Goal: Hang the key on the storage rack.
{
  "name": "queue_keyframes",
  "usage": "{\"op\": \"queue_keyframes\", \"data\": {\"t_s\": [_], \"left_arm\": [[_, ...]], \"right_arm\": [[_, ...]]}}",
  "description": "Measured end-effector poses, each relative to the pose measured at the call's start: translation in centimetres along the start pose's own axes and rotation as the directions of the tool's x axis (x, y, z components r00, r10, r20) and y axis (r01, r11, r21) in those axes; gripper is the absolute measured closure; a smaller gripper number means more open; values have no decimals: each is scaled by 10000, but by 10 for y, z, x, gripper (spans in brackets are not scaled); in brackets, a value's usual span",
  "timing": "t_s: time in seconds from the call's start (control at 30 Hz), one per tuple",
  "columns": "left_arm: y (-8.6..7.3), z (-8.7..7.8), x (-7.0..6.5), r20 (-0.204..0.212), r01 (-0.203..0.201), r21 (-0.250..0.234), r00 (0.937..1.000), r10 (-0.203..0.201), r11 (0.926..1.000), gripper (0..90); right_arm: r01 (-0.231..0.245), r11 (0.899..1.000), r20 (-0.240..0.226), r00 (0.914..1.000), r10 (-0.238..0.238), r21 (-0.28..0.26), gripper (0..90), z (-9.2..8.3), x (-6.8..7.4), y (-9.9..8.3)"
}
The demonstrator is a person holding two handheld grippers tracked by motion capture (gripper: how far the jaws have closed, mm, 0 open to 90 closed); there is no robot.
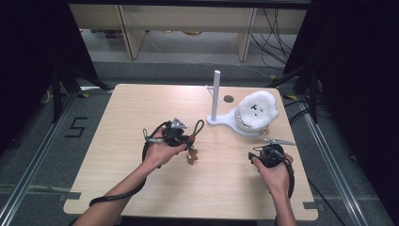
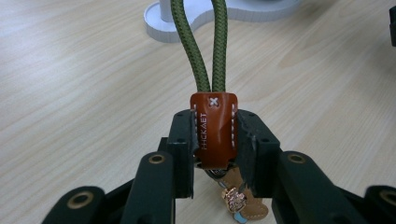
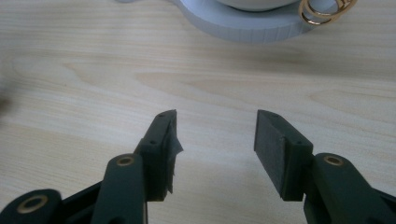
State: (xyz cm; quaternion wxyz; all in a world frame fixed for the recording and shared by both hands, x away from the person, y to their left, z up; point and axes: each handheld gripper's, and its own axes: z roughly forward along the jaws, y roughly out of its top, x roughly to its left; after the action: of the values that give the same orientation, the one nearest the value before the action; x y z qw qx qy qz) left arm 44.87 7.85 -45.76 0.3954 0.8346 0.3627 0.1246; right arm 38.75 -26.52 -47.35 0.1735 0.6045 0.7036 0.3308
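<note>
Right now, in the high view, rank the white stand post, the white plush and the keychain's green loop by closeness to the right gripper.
1. White plush, just beyond the right gripper, on the stand's base.
2. White stand post, farther left.
3. Green loop, held at the left gripper.

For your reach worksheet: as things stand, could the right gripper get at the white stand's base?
Probably yes. The right gripper is open and holds nothing, and bare table lies between it and the white stand's base.
</note>
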Motion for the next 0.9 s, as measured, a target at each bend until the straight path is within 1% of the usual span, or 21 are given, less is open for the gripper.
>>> {"op": "queue_keyframes", "data": {"t_s": [0.03,0.07,0.1,0.13,0.17,0.2,0.23,0.37,0.4,0.43,0.47,0.53,0.6,0.63,0.7,0.73,0.77,0.8,0.83,0.87,0.9], "left_arm": [[0,0,1,51,45,-31,10000,-44,10000,682],[-1,-1,1,32,103,-136,9999,-103,9999,682],[-1,-2,1,50,104,-170,9999,-103,9998,682],[-1,-3,2,-2,63,-211,10000,-63,9998,682],[-1,-3,2,50,103,-300,9999,-101,9995,682],[-1,-4,2,-16,113,-335,9999,-113,9994,682],[-1,-5,2,-10,87,-379,10000,-88,9992,682],[0,-8,3,-13,170,-723,9999,-171,9972,682],[0,-9,3,-13,151,-770,9999,-153,9969,682],[1,-10,3,-3,180,-831,9998,-181,9964,683],[1,-10,3,39,148,-898,9999,-145,9959,682],[2,-12,3,15,201,-1037,9998,-201,9944,683],[3,-13,3,-36,154,-1115,9999,-159,9936,683],[4,-14,3,-11,152,-1145,9999,-154,9933,683],[6,-16,4,34,212,-1241,9998,-210,9920,683],[6,-17,4,-55,145,-1274,9999,-153,9917,683],[7,-17,4,21,179,-1292,9998,-178,9915,683],[8,-18,4,-37,124,-1348,9999,-130,9908,683],[9,-19,4,-5,145,-1359,9999,-147,9906,683],[9,-20,4,34,169,-1382,9999,-165,9903,682],[10,-19,3,2,317,-1611,9995,-321,9864,683]], "right_arm": [[109,9999,-46,9999,-110,-114,502,0,-1,-1],[-17,10000,12,10000,17,-25,502,-2,0,-2],[86,9998,-133,9999,-88,-189,502,-1,-1,-3],[-67,9998,-161,9998,64,-210,502,-2,-1,-4],[178,9995,-72,9998,-180,-280,502,-2,-3,-6],[211,9994,38,9998,-210,-284,502,-3,-4,-7],[118,9994,40,9999,-117,-337,502,-2,-5,-9],[65,9987,-108,9999,-71,-498,503,-4,-6,-15],[83,9988,-11,10000,-84,-474,503,-6,-6,-16],[4,9984,-95,10000,-9,-562,504,-5,-6,-17],[93,9975,-249,9996,-110,-695,504,-5,-8,-18],[98,9975,-49,9999,-101,-696,505,-7,-7,-19],[49,9964,-274,9996,-72,-846,505,-6,-8,-21],[72,9971,-103,9999,-80,-755,506,-8,-7,-22],[100,9952,-143,9998,-115,-970,505,-6,-9,-24],[100,9961,-103,9999,-110,-880,505,-8,-8,-25],[75,9958,-117,9999,-86,-917,505,-9,-8,-26],[104,9946,-267,9996,-132,-1035,505,-8,-9,-27],[104,9937,-234,9996,-131,-1117,505,-7,-9,-28],[95,9947,-82,9999,-104,-1028,505,-9,-9,-28],[80,9937,-140,9999,-96,-1116,505,-8,-9,-29]]}}
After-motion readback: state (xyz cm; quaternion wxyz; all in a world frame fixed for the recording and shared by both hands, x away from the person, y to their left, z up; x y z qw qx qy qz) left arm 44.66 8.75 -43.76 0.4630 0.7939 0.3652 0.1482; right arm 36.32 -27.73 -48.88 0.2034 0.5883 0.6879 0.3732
